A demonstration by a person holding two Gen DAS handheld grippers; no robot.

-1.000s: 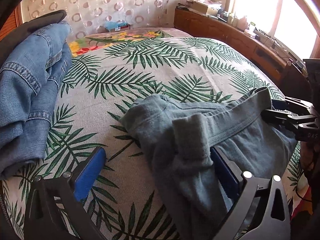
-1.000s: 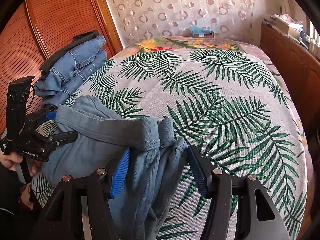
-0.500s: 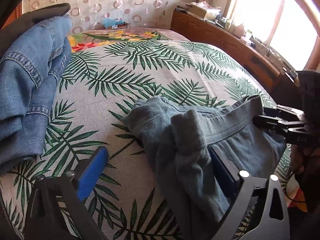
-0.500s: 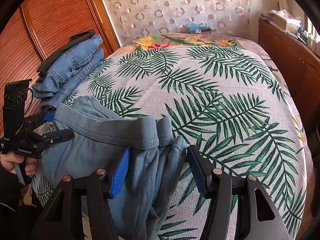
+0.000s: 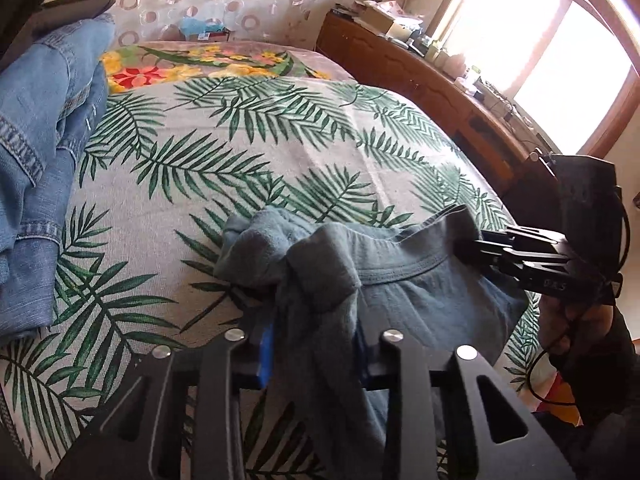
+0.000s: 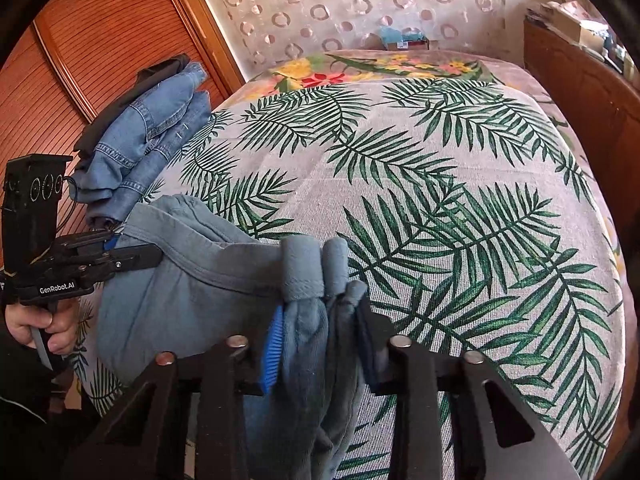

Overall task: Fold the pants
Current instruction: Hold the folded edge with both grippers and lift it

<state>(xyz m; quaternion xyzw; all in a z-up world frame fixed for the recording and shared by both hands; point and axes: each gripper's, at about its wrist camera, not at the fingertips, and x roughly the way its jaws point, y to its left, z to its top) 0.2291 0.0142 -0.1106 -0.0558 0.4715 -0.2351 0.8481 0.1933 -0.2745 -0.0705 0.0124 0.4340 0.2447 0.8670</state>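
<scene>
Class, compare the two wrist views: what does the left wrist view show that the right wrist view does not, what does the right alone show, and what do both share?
Left wrist view only: the bright window and the right gripper seen side-on.
Right wrist view only: the wooden door and the left gripper with the hand holding it.
Both: grey-blue pants pinched at the waistband by each gripper, jeans, the palm-leaf bedspread and the sideboard.

A bed (image 6: pixel 460 168) wears a grey cover printed with green palm fronds, with a floral blanket (image 6: pixel 360 72) at its far end. Folded denim jeans (image 6: pixel 152 140) lie stacked along its edge by a wooden slatted door (image 6: pixel 92 40). A cluttered wooden sideboard (image 5: pixel 420 80) runs beneath a bright window (image 5: pixel 540 40).
</scene>
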